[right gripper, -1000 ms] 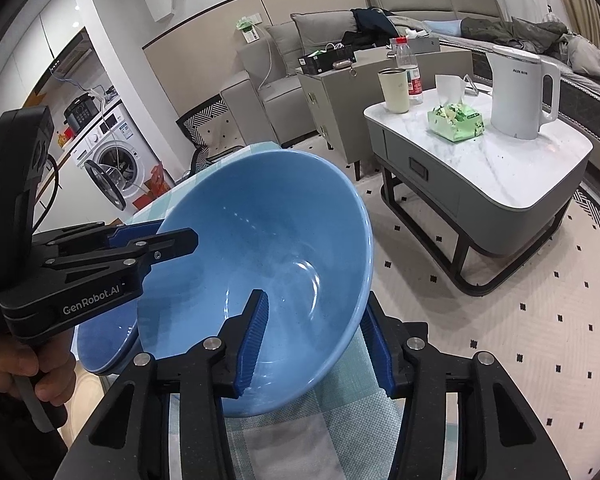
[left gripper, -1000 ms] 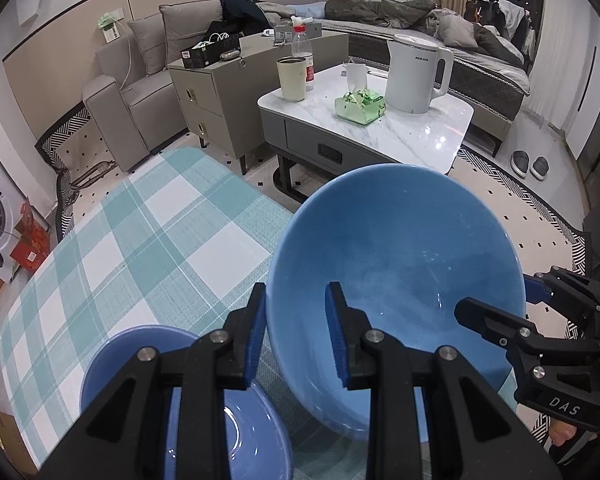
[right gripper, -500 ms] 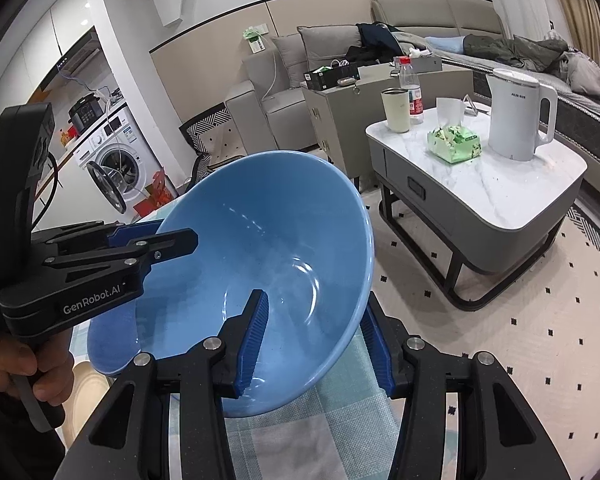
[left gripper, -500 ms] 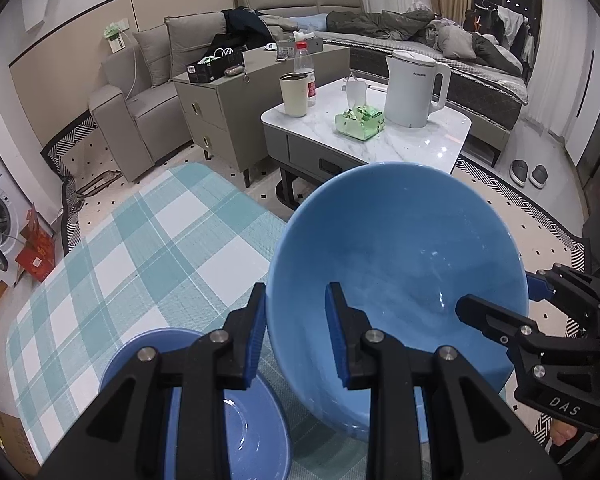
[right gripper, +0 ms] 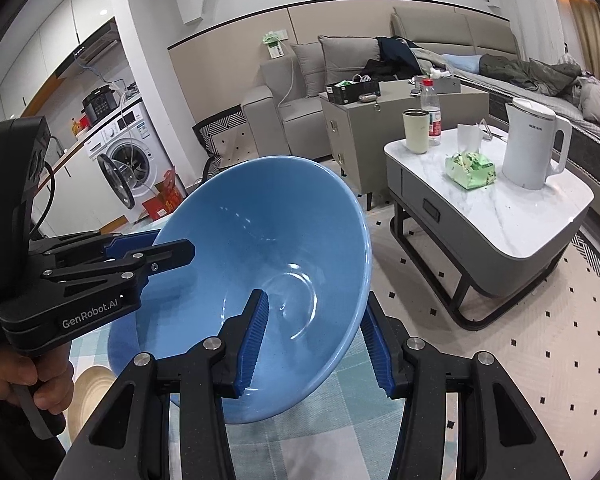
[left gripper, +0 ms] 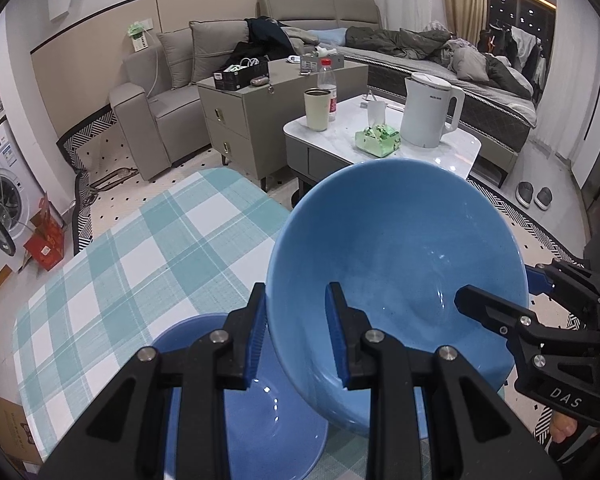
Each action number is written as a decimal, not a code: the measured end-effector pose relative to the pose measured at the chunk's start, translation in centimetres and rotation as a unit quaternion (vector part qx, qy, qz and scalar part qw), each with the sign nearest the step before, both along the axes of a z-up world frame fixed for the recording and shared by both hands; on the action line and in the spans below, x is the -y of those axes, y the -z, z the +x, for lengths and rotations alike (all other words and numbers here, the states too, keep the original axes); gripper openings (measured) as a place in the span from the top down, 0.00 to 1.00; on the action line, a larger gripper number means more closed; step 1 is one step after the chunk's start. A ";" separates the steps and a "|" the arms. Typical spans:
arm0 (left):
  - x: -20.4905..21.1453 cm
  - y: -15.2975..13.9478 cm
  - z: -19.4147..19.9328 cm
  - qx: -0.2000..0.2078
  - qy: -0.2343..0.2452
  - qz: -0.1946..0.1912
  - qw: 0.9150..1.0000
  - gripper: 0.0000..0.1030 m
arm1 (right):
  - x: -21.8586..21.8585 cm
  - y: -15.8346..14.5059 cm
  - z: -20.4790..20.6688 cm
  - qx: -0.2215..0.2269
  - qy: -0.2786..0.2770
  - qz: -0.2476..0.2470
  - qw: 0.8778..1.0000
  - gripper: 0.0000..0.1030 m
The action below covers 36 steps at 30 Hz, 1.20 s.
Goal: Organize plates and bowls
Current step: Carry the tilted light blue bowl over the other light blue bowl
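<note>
Gripping opposite sides of one rim, the left gripper (left gripper: 296,334) and the right gripper (right gripper: 314,342) hold a large light-blue bowl (left gripper: 396,264) tilted above the checked tablecloth (left gripper: 140,264) — higher than a second ago, with more cloth showing beneath it. Each gripper has one blue pad inside the glossy, empty bowl and one outside, the jaws closed on its wall. Below the left gripper a darker blue bowl (left gripper: 260,412) sits on the cloth — beyond, a white kettle (left gripper: 430,110) stands on a marble coffee table (left gripper: 452,156).
</note>
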<state>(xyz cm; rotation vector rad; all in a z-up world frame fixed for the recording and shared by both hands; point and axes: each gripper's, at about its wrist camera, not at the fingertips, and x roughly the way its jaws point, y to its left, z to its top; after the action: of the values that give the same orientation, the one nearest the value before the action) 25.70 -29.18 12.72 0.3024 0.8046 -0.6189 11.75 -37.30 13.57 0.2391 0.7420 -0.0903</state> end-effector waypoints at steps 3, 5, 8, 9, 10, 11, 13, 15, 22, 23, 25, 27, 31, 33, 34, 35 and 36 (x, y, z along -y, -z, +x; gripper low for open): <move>-0.9 -0.5 0.0 0.005 -0.007 -0.005 1.000 0.74 | -0.9 -0.6 0.2 0.004 -0.007 -0.006 1.000 0.53; -1.6 -0.9 -0.1 0.008 -0.012 -0.008 1.000 0.74 | -1.4 -1.0 0.2 0.006 -0.011 -0.009 1.000 0.53; -2.5 -1.3 -0.2 0.011 -0.018 -0.014 1.000 0.74 | -2.2 -1.6 0.3 0.011 -0.018 -0.017 1.000 0.53; -2.8 -1.4 -0.2 0.012 -0.020 -0.015 1.000 0.74 | -2.5 -1.8 0.4 0.012 -0.021 -0.018 1.000 0.53; -3.2 -1.5 -0.3 0.013 -0.022 -0.016 1.000 0.74 | -2.8 -2.0 0.4 0.013 -0.023 -0.019 0.999 0.53; -3.5 -1.6 -0.3 0.014 -0.025 -0.017 0.999 0.74 | -3.1 -2.1 0.5 0.014 -0.026 -0.020 0.999 0.53; -4.2 -1.7 -0.3 0.016 -0.030 -0.019 0.999 0.74 | -3.8 -2.4 0.7 0.015 -0.032 -0.022 0.999 0.53; -5.0 -1.9 -0.4 0.018 -0.037 -0.022 0.999 0.74 | -4.5 -2.6 0.8 0.015 -0.038 -0.024 0.999 0.53; -7.9 -2.3 -0.5 0.022 -0.062 -0.027 0.997 0.74 | -7.2 -2.9 1.5 0.016 -0.061 -0.028 0.998 0.53; -8.3 -2.3 -0.5 0.022 -0.065 -0.028 0.997 0.74 | -7.7 -2.9 1.7 0.016 -0.065 -0.029 0.997 0.53; -9.3 -2.3 -0.6 0.023 -0.073 -0.029 0.997 0.74 | -8.5 -2.9 2.0 0.015 -0.073 -0.030 0.997 0.53; -10.2 -2.2 -0.7 0.023 -0.080 -0.030 0.996 0.74 | -9.4 -2.9 2.3 0.014 -0.081 -0.031 0.996 0.53; -11.8 -2.0 -0.8 0.021 -0.096 -0.031 0.995 0.74 | -11.1 -2.7 2.9 0.009 -0.098 -0.031 0.995 0.53; -12.6 -1.7 -0.9 0.018 -0.102 -0.032 0.994 0.74 | -11.7 -2.5 3.2 0.006 -0.105 -0.029 0.994 0.53; -12.9 -1.6 -0.9 0.017 -0.105 -0.030 0.994 0.74 | -12.1 -2.4 3.3 0.004 -0.109 -0.030 0.994 0.53; -13.2 -1.4 -1.0 0.017 -0.107 -0.029 0.994 0.74 | -12.5 -2.3 3.4 0.003 -0.111 -0.030 0.993 0.53; -13.4 -1.3 -0.9 0.016 -0.109 -0.029 0.993 0.74 | -12.8 -2.2 3.4 0.002 -0.114 -0.030 0.993 0.53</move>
<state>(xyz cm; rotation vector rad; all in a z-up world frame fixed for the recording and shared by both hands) 24.76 -15.81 14.03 0.1677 0.7756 -0.4303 15.20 -24.52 15.77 0.0960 0.7570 0.1040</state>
